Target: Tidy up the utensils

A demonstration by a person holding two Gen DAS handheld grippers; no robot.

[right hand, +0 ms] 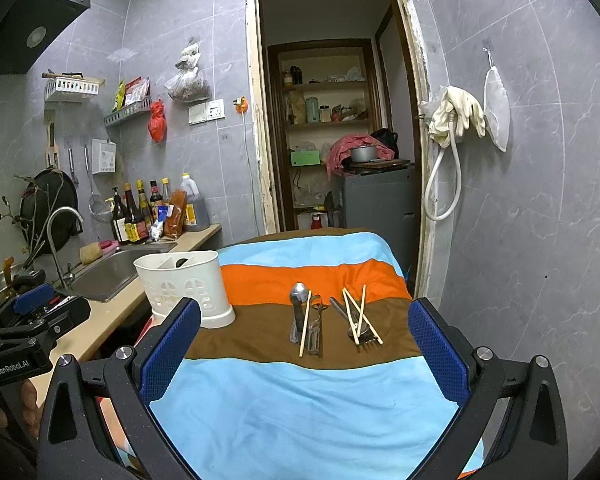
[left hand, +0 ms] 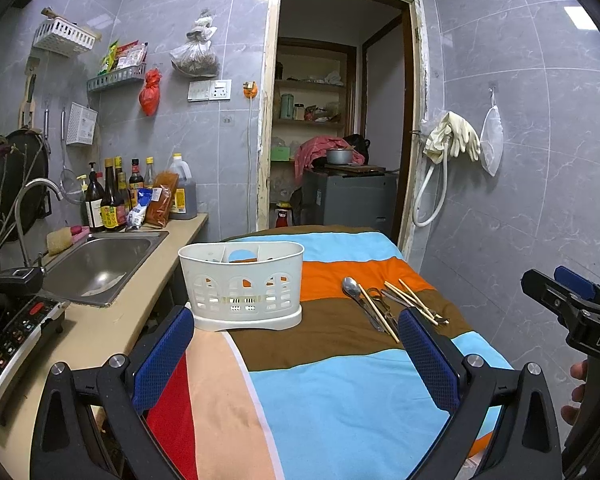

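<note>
Cloth (right hand: 300,400) on table: broad stripes of sky blue, orange and brown; red and peach panels at the left. Utensil caddy (left hand: 242,284): off-white, arched cut-out pattern. Chopsticks (right hand: 305,326): pale wood. Spoon (right hand: 298,294): silver. Gripper pads (right hand: 440,352): blue, mesh-textured, on black frames. Wall tiles (right hand: 540,200): grey marbled.

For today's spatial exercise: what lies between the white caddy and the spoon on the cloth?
Only bare striped cloth; nothing sits between the caddy and the spoon, clearest in the right wrist view.

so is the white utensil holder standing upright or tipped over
Upright. The white utensil holder stands on its base on the striped cloth, open top facing up, beside the sink.
</note>
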